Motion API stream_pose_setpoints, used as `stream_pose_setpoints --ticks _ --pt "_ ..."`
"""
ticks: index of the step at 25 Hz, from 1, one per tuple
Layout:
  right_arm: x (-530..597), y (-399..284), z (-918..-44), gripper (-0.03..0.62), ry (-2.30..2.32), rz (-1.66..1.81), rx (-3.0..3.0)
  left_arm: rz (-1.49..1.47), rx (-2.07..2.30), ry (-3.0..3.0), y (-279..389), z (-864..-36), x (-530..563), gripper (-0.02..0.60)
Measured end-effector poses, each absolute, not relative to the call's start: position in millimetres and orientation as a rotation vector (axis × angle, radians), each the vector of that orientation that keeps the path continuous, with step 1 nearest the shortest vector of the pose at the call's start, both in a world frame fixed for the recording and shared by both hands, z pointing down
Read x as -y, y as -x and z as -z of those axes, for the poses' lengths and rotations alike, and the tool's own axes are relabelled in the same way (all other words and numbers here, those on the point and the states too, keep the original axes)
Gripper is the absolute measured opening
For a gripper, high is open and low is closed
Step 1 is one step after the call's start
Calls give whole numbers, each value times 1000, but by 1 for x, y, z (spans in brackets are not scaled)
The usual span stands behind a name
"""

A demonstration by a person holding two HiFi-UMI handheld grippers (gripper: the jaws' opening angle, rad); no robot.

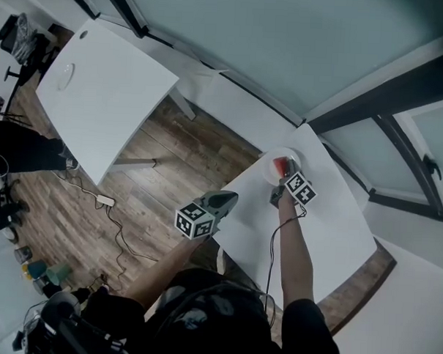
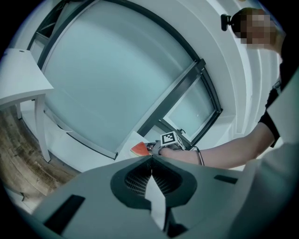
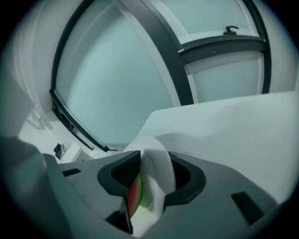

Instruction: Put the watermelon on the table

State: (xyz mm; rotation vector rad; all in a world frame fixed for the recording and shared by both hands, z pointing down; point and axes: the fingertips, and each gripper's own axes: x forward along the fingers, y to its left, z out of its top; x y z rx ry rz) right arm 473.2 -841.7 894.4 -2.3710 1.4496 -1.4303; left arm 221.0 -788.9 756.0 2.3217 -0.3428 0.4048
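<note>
Head view shows the red, green-rinded wedge of watermelon against the white round plate, which sits at the far corner of the white square table. The right claw points down at the near side of that plate, the person's bare forearm stretched over the table behind it. Right gripper view shows its jaws standing apart. The wedge stands upright close by the left jaw, the plate's pale rim fills the rest of the gap, and the right pad is clear of the fruit. The left claw hangs well apart from the plate, to its near left. Left gripper view shows its jaws closed together on nothing, facing towards the plate.
</note>
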Motion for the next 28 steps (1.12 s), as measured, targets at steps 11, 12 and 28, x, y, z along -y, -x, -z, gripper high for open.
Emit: stream_pose_setpoints --ticks 11,12,28 --pt "806 -460 -832 171 2776 911 -2084 -388 368 -2364 -234 -738 778 6" --pt "796 -448 -821 134 2747 868 -2132 -384 367 -2372 -237 -735 774 6" --pt "583 -317 -711 11 2239 870 -2257 -510 477 -2672 -260 -690 624 5"
